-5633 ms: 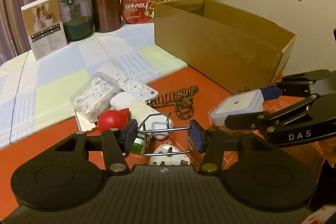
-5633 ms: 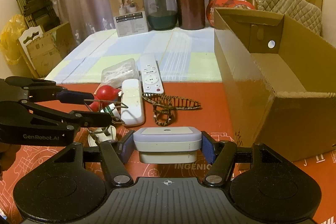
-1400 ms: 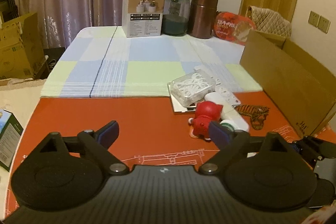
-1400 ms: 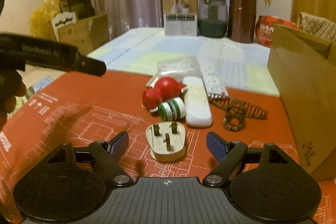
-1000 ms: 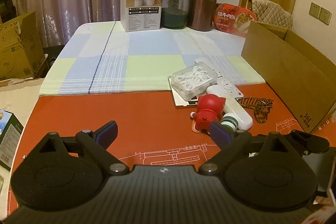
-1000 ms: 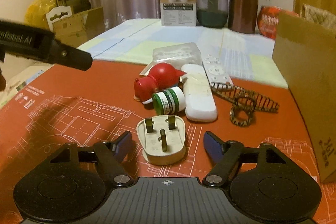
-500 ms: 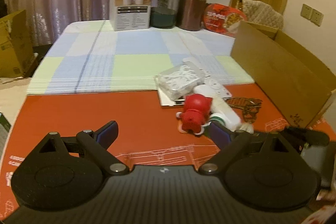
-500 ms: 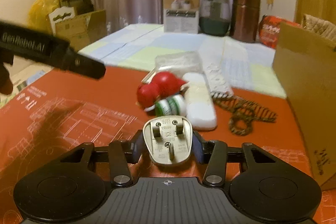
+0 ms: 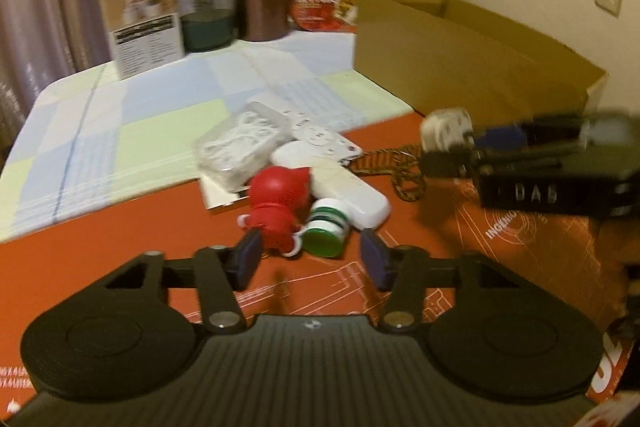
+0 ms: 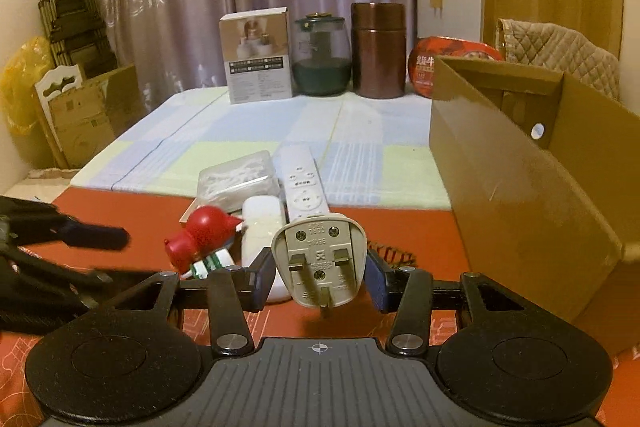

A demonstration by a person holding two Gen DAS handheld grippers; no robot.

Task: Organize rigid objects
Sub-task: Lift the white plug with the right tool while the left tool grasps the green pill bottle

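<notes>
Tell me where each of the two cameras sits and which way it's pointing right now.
Left wrist: rides the left gripper, jaws open, facing the red toy, green-capped bottle and, to its right, the right gripper.
Right wrist: rides the right gripper, jaws shut on the white plug, facing the curtains.
Shared: red toy, plug, cardboard box.

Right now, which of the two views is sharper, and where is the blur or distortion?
Right wrist view: sharp; the plug reads clearly, though the fisheye bends the cardboard box. Left wrist view: motion blur, worst on the right gripper; red toy is soft. Both: dim, warm light.
</notes>
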